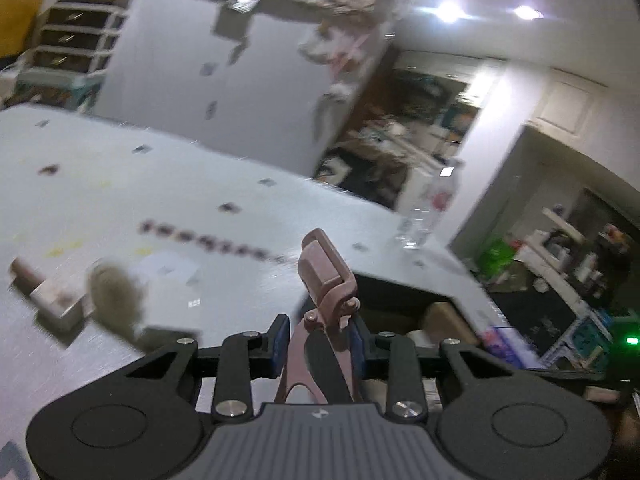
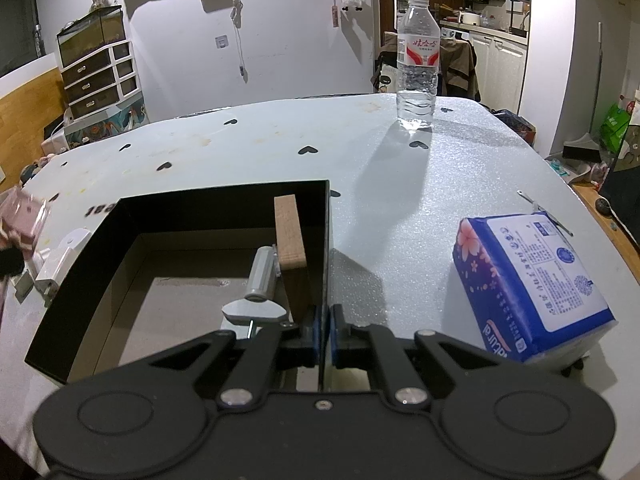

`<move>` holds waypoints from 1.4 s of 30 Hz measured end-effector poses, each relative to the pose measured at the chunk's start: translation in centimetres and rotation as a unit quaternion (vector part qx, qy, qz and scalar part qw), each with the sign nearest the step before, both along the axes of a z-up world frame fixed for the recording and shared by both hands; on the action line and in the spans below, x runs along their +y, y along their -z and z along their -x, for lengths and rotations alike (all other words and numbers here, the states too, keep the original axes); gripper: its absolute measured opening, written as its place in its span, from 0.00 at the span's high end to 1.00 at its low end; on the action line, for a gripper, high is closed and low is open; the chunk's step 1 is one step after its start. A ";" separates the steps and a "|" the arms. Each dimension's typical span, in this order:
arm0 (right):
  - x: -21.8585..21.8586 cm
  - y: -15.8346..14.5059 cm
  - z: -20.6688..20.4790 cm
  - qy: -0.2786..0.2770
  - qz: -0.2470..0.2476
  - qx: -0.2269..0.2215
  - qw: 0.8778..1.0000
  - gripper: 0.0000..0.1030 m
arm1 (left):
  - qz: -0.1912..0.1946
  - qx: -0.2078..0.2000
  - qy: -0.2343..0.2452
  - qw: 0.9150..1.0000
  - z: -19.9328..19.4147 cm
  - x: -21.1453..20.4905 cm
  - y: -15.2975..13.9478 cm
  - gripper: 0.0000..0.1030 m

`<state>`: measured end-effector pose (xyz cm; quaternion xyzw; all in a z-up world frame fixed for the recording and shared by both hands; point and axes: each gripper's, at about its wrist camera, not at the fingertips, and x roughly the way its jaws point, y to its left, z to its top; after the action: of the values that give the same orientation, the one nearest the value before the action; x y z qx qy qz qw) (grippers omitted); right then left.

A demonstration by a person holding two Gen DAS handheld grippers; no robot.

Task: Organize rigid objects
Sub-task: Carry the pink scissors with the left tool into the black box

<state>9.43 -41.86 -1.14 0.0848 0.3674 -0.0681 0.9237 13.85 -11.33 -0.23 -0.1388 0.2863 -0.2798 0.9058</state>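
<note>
Pale grey-blue tablecloth (image 2: 400, 208) dotted with small black hearts; black box (image 2: 224, 204) with brown cardboard inside; tan wooden block (image 2: 290, 232); grey clip (image 2: 260, 276); dusty pink clip (image 1: 326, 280); blue tissue pack (image 2: 528, 284) with pink blossoms; clear bottle (image 2: 417, 64) with red-and-white label; white plug (image 2: 60, 258)

White wall (image 2: 280, 40), drawer unit (image 2: 100, 76) at left, kitchen cabinets (image 2: 496, 64) at right, ceiling lights (image 1: 448, 12) on.
</note>
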 end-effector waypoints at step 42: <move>0.1 0.1 0.2 -0.001 -0.007 -0.003 1.000 0.94 | -0.279 0.003 0.171 0.945 -4.9 -18.3 3.6 0.67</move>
<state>9.24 -41.77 -1.21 0.0906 0.3654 -0.0642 0.9242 18.79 -29.67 -3.82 0.1698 0.3748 -0.3389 0.8461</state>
